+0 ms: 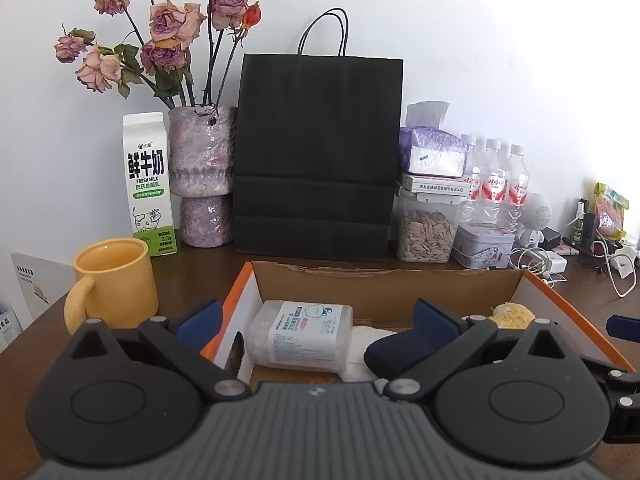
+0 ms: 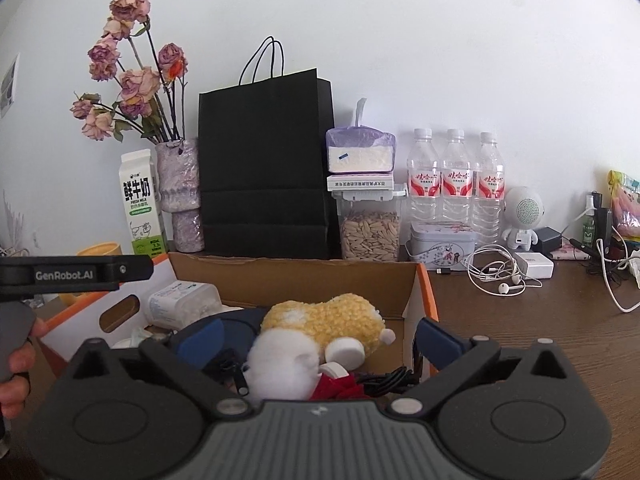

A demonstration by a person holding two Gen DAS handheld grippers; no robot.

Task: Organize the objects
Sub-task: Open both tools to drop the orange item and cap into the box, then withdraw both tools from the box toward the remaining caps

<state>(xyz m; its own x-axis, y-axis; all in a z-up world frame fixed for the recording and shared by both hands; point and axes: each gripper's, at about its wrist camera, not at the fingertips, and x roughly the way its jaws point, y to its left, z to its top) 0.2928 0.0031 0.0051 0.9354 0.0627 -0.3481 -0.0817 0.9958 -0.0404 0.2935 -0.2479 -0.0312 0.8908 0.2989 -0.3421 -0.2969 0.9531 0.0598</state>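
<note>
The cardboard box sits open before me, plush toy and wipes pack inside. My left gripper and right gripper gape wide, empty. Yellow mug crowds ten o'clock; bare table at three.

Plain white wall at back, soft even light, no hard shadows. Dark brown wood desk runs w/ its far edge against the wall. Lined up at the wall: dried roses in a mottled purple vase, black paper bag just beside it. Bit of paper stuck on the wall far left.
</note>
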